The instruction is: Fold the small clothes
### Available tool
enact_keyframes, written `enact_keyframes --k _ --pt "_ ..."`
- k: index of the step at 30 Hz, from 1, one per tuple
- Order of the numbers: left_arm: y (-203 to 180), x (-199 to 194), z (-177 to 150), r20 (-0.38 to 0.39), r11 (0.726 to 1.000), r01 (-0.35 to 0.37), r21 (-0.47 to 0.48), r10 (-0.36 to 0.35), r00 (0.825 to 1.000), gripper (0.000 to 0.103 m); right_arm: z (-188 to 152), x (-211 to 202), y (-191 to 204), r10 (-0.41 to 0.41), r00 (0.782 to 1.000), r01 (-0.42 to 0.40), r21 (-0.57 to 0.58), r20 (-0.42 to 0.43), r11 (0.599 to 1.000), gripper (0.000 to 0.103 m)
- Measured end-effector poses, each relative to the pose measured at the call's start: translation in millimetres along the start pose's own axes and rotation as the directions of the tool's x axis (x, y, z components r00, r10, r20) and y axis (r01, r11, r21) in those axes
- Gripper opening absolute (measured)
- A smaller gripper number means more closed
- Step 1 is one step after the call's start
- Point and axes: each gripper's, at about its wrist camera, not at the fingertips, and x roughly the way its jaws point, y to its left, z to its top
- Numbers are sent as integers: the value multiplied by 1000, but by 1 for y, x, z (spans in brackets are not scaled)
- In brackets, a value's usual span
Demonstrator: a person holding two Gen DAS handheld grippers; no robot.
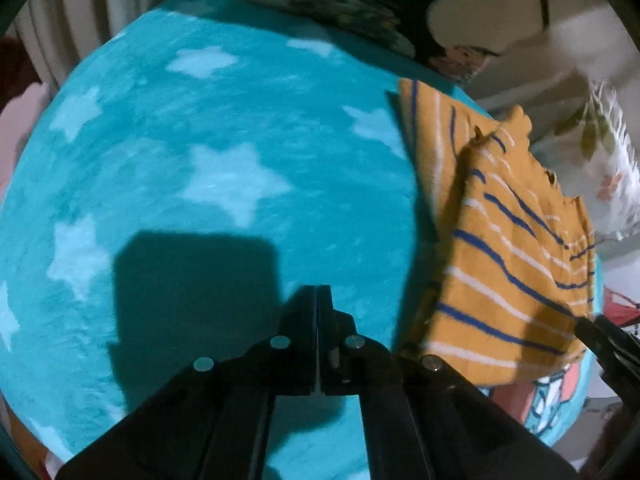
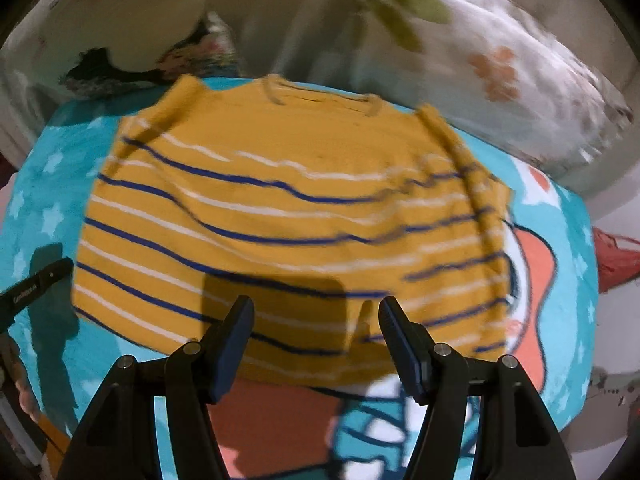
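Note:
A small mustard-yellow shirt with blue and white stripes (image 2: 288, 208) lies spread flat on a teal blanket with pale stars (image 2: 36, 208); its neckline points away from me. My right gripper (image 2: 316, 312) is open and empty, hovering over the shirt's near hem. In the left wrist view the shirt (image 1: 508, 240) lies at the right. My left gripper (image 1: 318, 292) is shut and empty over bare blanket (image 1: 200, 160), left of the shirt. The right gripper's finger (image 1: 612, 344) shows at that view's right edge, and the left gripper's finger (image 2: 36, 284) at the right wrist view's left edge.
The blanket has a cartoon print in orange and white (image 2: 532, 264) near the shirt's right side. A white pillow with floral print (image 2: 480, 60) lies beyond the shirt. More bedding (image 2: 120, 20) sits at the back left.

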Motion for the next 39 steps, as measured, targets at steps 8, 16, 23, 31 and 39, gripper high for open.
enact_keyframes --k 8,16,23,31,39 --pt "42 -40 -6 59 998 2 -64 1 998 55 46 27 99 123 991 -128 -100 -58 987 69" --pt "91 -54 -17 57 995 -46 -93 52 997 55 61 72 184 -143 989 128 -243 -44 962 75" --pt "122 -46 -24 20 984 -28 -175 32 999 55 57 71 196 -215 976 217 -270 39 938 43" --pt "117 -40 -25 8 983 -20 -182 21 1000 57 52 65 184 -176 982 191 -320 76 928 25" --pt "74 -38 -37 -4 987 -41 -158 41 999 58 68 25 127 42 995 -20 -227 95 974 16"
